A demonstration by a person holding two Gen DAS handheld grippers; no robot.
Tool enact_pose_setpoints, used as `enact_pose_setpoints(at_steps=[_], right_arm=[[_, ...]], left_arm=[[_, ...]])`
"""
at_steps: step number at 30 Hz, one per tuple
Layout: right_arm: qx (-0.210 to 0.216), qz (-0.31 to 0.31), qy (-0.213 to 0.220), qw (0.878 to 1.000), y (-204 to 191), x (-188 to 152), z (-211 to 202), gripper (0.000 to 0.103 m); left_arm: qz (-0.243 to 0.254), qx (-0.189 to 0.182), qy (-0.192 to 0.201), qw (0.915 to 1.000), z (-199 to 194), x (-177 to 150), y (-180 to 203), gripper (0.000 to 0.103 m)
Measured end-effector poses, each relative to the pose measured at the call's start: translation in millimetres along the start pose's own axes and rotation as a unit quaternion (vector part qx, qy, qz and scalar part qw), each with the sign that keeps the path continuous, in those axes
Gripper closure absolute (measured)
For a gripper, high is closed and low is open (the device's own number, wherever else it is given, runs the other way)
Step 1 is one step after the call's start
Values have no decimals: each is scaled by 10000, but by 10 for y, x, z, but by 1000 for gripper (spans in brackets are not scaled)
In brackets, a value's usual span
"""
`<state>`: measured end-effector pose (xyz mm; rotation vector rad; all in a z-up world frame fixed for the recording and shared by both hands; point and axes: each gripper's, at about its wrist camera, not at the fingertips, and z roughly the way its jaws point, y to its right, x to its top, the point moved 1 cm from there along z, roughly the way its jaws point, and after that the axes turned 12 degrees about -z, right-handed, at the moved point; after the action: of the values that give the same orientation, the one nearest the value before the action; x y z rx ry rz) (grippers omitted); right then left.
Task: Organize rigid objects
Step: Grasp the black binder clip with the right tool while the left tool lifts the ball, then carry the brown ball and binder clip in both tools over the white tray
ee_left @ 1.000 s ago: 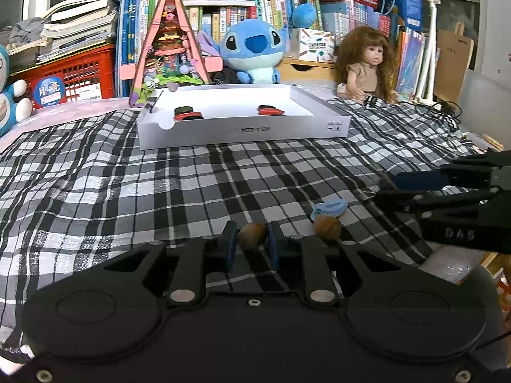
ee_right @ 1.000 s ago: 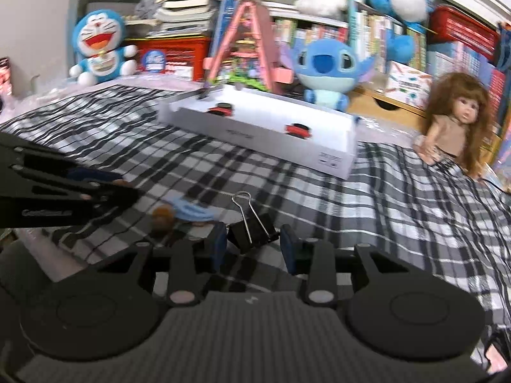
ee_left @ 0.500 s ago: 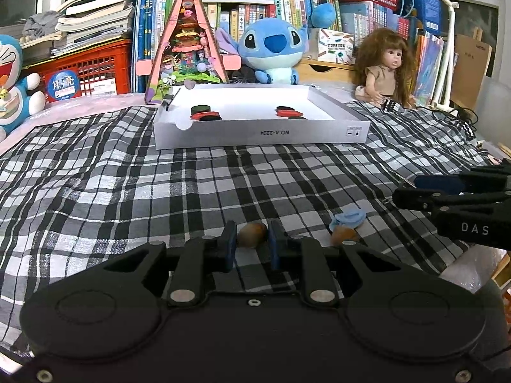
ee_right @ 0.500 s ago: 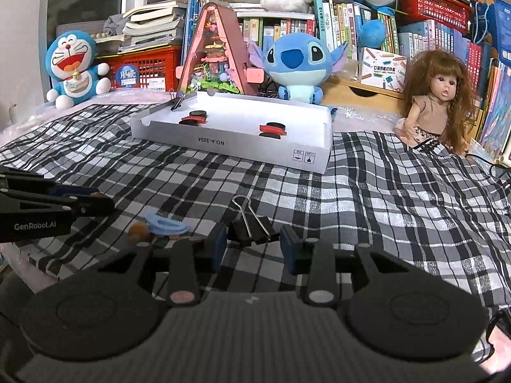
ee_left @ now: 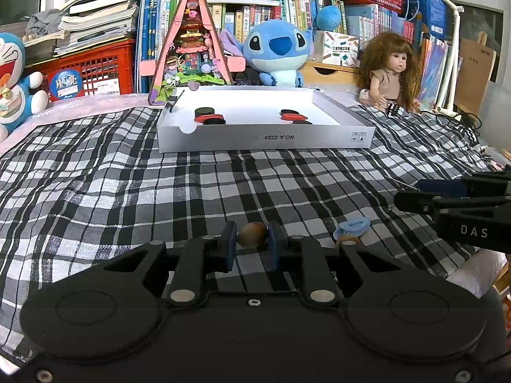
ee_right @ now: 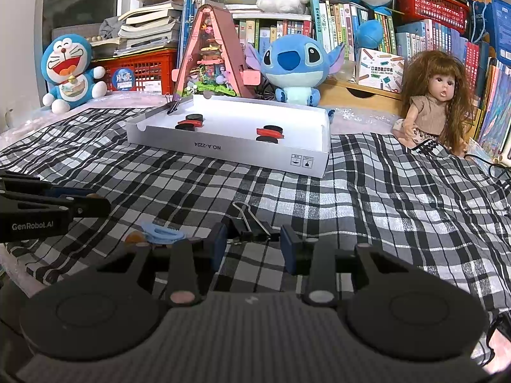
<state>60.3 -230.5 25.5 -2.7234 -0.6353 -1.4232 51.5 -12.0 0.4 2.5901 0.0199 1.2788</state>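
**Mia:** Right view was tipped sideways a moment ago, and now it sits straight. One more brown ball (ee_left: 348, 240) has slid half behind the left tongs' arm.

**Ben:** What do the left tongs (ee_left: 252, 239) have?

**Mia:** They are pinched almost shut on a small brown ball (ee_left: 253, 235), low over the near edge of the checked cloth (ee_left: 127, 175).

**Ben:** And the right tongs (ee_right: 254, 239)?

**Mia:** They are open only a bit, with a black clip (ee_right: 250, 227) gripped between them. I can't see just where the pads press on it.

**Ben:** What is that blue thing (ee_left: 353, 225)?

**Mia:** It lies flat on the cloth, touching the half-hidden ball. I can't tell what it is.

**Ben:** What else is there?

**Mia:** A white box (ee_left: 265, 138) sits farther back on the cloth with black and red pieces (ee_left: 207, 116) inside. Behind it are a blue plush toy (ee_left: 278, 52), a doll (ee_left: 391, 73), a red crate (ee_left: 95, 67) and lots of books (ee_left: 242, 19).
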Motion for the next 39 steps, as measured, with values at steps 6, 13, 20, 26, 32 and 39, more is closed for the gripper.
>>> enact_pose_setpoints(at_steps=[6, 13, 20, 26, 32, 39], right_arm=[[-2, 138, 1, 9999, 40, 32, 28, 60], [8, 301, 36, 9995, 94, 122, 91, 60], [75, 568, 29, 9984, 221, 305, 216, 60], [140, 905, 49, 9958, 439, 595, 392, 61], [258, 1257, -105, 9917, 661, 898, 678, 61], [401, 1723, -401, 9834, 882, 1174, 1139, 61]], left_arm=[[-27, 20, 3, 10000, 35, 55, 14, 84], [-61, 73, 118, 9999, 103, 238, 35, 84], [-96, -11, 252, 9996, 224, 612, 2, 84], [-240, -164, -8, 9996, 521, 1073, -70, 84], [-649, -163, -216, 9975, 877, 1451, -163, 84], [-764, 53, -330, 9965, 1362, 1829, -126, 84]])
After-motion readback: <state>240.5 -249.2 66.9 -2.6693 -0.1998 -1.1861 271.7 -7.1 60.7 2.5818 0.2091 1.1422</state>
